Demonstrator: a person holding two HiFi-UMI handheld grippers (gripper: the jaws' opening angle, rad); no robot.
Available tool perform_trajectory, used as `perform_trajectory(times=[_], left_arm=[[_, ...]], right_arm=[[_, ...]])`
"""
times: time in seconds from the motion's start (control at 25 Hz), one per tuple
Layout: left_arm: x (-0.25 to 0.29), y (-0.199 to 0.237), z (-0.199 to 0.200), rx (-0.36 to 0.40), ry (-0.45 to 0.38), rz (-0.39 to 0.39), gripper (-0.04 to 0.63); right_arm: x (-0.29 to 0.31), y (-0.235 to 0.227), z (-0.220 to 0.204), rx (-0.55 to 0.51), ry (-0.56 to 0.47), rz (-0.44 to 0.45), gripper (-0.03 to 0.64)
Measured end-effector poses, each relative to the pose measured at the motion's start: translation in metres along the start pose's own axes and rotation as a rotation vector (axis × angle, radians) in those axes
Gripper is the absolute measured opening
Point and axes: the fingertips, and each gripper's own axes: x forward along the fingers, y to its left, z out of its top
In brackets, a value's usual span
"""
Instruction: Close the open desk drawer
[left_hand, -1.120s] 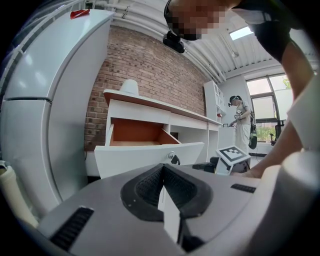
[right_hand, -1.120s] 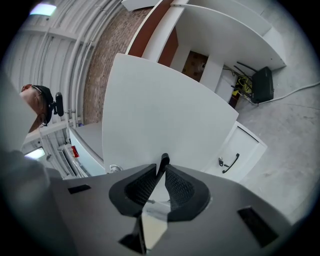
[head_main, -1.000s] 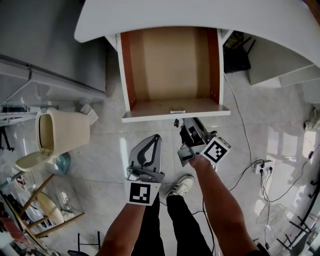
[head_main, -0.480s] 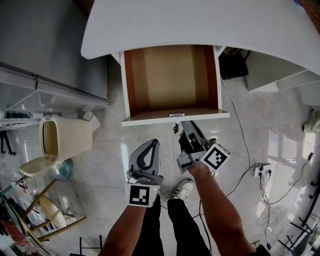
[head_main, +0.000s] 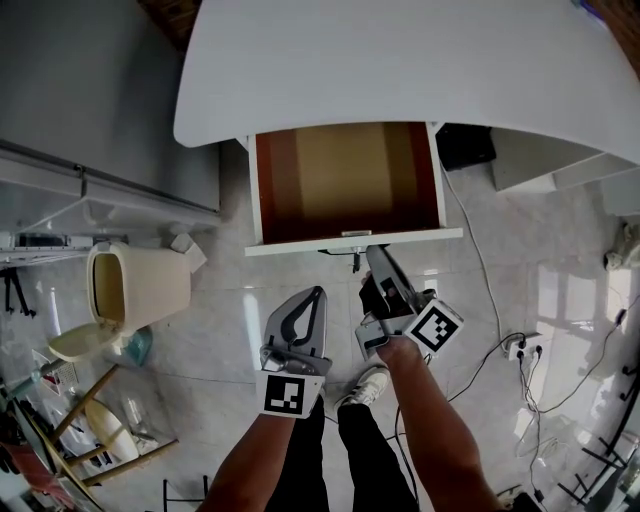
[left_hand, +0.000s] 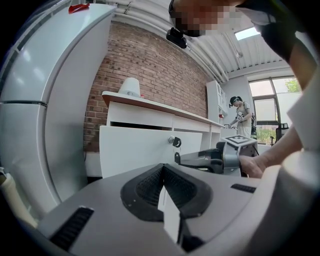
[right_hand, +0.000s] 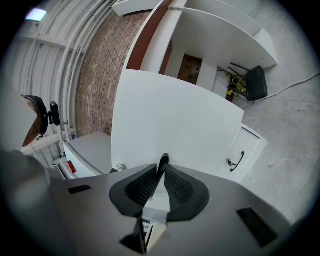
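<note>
A person stands facing a white desk (head_main: 420, 70), holding a gripper in each hand, seen from above. The desk's drawer (head_main: 345, 175) is pulled out from under the desktop. Its brown inside is in plain view and its white front panel (head_main: 290, 243) faces the person.

The right gripper (head_main: 372, 252) points level at the drawer. Its tips are right at the front panel, near the middle and just beside a small lock with a key hanging from it (left_hand: 174, 141). I cannot tell whether the tips touch the panel. Its jaws have just been closing and now stand with only a narrow gap, through which the white panel shows. A thin dark sliver sits at the very tips, and I cannot make out what it is.

The left gripper (head_main: 316, 293) hangs further back from the drawer, beside the right one and slightly lower, tilted a little downward. Its jaws are pressed together with nothing between them, and the front panel fills the view beyond them.

On the tiled floor to the left, well apart from the drawer, a beige bin (head_main: 140, 285) lies tipped on its side.
</note>
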Motion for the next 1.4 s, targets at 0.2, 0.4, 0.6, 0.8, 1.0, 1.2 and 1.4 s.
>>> perform_trajectory(times=[0.2, 0.4, 0.6, 0.8, 1.0, 1.2, 1.4], left_arm=[[0.005, 0.007, 0.008, -0.015, -0.003, 0.000, 0.003], [0.008, 0.005, 0.017, -0.024, -0.006, -0.010, 0.003], [0.009, 0.010, 0.021, -0.032, -0.010, 0.004, 0.003], [0.010, 0.013, 0.025, -0.017, -0.018, -0.002, 0.003], [0.009, 0.012, 0.024, -0.012, -0.015, -0.006, 0.003], [0.012, 0.015, 0.022, -0.022, -0.012, -0.002, 0.003], [0.022, 0.021, 0.025, -0.032, -0.020, 0.001, 0.003]], right_arm=[[0.004, 0.011, 0.005, -0.013, 0.012, -0.016, 0.063], [0.005, 0.015, 0.010, 0.017, 0.001, -0.024, 0.063], [0.007, 0.015, 0.011, 0.045, -0.010, -0.031, 0.061], [0.006, 0.014, 0.011, 0.052, -0.014, -0.006, 0.058], [0.013, 0.018, 0.014, 0.055, -0.019, 0.017, 0.057], [0.023, 0.014, 0.020, 0.050, -0.032, 0.019, 0.057], [0.040, 0.010, 0.029, 0.044, -0.036, 0.018, 0.057]])
